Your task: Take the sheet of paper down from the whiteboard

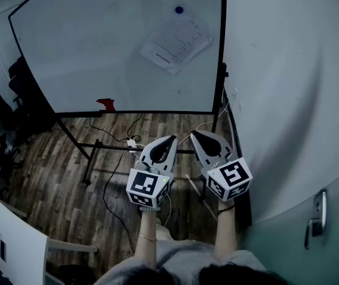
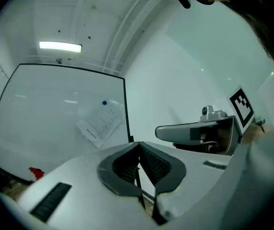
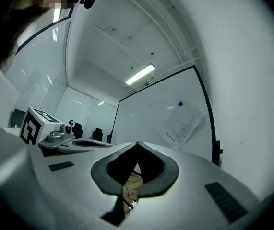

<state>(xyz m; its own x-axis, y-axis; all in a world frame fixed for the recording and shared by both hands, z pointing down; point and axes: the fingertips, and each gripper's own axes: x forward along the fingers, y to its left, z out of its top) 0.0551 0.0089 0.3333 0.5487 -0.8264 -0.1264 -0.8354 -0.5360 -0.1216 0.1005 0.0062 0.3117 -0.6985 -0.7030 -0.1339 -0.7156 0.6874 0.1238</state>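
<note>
Two tongs: my left tongs (image 1: 171, 139) and right tongs (image 1: 195, 133) were closed, empty.
Sheet of paper (image 1: 176, 43): hung upper right on whiteboard (image 1: 86, 52), under blue magnet (image 1: 178, 9).
Handling: I judged it light, limp; pinch a free lower corner.

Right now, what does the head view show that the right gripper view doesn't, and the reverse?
Head view only: a red object at the lower edge of the whiteboard, and a door handle. Right gripper view only: a ceiling light. Both: the whiteboard, the sheet of paper under a blue magnet, and the left gripper and right gripper, shut and empty.
</note>
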